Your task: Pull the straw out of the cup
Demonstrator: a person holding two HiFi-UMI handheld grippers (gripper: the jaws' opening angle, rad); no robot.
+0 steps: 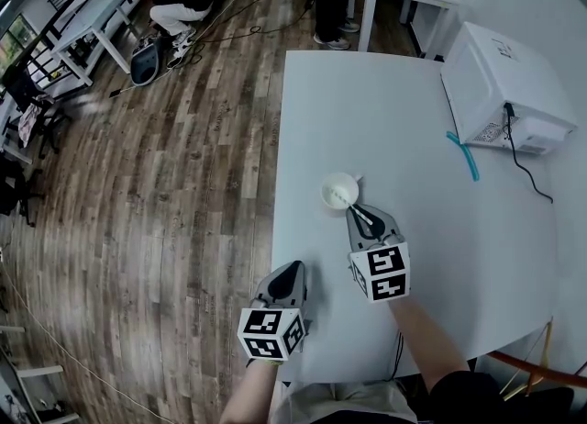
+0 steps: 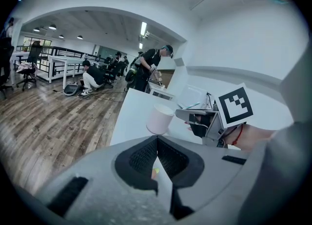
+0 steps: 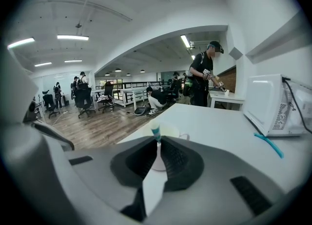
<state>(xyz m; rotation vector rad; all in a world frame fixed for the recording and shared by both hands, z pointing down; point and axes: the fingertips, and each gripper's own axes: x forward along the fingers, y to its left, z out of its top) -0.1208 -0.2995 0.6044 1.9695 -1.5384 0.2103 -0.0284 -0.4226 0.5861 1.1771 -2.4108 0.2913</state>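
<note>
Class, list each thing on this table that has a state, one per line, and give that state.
Left tongs: shut, empty.
Right tongs: shut on the straw.
Straw: gripped, one end inside the cup.
Cup: upright on the table.
Blue straw: lying loose by the microwave.

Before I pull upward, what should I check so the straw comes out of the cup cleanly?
1. Right tongs shut on the straw: ok.
2. Straw's lower end inside the cup: ok.
3. Cup upright on the table: ok.
4. Left tongs steadying the cup: not ok; they are shut and apart from it.
5. Grip tight enough not to slip: cannot tell.
</note>
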